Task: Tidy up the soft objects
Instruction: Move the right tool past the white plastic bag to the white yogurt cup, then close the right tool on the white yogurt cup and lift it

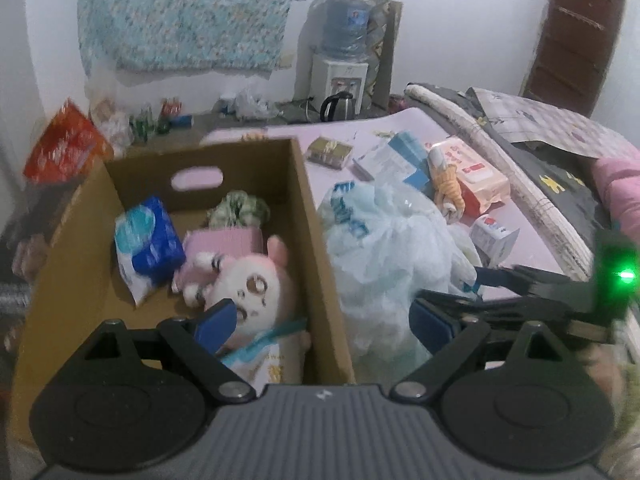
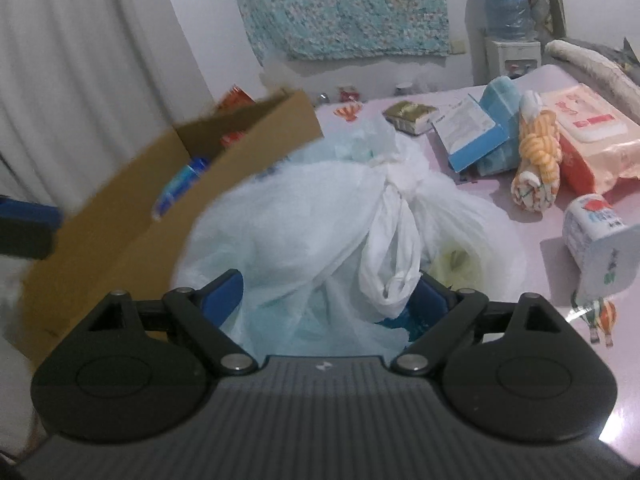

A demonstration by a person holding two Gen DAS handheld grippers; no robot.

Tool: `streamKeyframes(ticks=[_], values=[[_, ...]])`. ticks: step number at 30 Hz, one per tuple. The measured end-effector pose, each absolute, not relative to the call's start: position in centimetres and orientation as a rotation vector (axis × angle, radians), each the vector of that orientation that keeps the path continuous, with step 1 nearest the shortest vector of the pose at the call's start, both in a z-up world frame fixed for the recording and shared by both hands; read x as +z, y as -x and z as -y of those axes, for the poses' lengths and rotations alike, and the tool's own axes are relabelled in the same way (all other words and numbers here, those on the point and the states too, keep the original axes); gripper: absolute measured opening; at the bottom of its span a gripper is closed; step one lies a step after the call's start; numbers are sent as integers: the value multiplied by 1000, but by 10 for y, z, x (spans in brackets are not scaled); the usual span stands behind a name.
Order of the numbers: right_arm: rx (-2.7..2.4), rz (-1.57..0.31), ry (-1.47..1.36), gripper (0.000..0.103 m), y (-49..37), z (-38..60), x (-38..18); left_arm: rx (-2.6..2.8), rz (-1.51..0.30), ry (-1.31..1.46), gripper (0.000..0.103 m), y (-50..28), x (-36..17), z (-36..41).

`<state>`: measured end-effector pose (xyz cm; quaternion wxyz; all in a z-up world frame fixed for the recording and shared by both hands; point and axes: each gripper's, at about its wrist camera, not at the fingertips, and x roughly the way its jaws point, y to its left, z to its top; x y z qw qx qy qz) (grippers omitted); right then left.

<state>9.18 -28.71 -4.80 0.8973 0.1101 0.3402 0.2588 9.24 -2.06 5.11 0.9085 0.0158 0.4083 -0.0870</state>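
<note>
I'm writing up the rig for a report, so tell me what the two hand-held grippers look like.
Both look alike: the left hand-held gripper and the right hand-held gripper have a ribbed grey body with a small white logo, two round black discs, black linkage arms with silver pivot pins, and blue finger pads. A green light glows on the right one.

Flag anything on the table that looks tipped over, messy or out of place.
The small white carton lies on its side near the table's edge. The tied plastic bag slumps against the cardboard box, outside it. Nothing looks spilled or damaged.
</note>
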Motion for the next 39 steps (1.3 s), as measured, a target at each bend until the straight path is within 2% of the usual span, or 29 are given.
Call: streamKeyframes(ticks=[7, 12, 14, 16, 18, 22, 26, 30, 34, 39], values=[[473, -547, -387, 93, -58, 372, -15, -296, -792, -149, 99, -115, 91, 66], [286, -521, -446, 93, -63, 431, -19, -443, -830, -211, 99, -145, 87, 121], [227, -537, -492, 86, -71, 452, -27, -471, -838, -281, 98, -152, 76, 148], [203, -549, -494, 79, -80, 467, -36, -513, -841, -386, 95, -158, 62, 179], [187, -573, -463, 69, -93, 476, -46, -551, -842, -488, 86, -161, 46, 207], [197, -612, -402, 50, -107, 483, -62, -604, -820, -671, 80, -163, 15, 257], [220, -649, -352, 37, -128, 488, -77, -657, -814, -802, 71, -167, -17, 294], [260, -675, -316, 37, -138, 487, -85, -663, -898, -784, 65, -187, -42, 312], [308, -712, -346, 37, -151, 491, -96, -656, -966, -743, 63, -208, -59, 319], [357, -740, -384, 37, -162, 493, -107, -641, -1060, -699, 48, -232, -75, 322]])
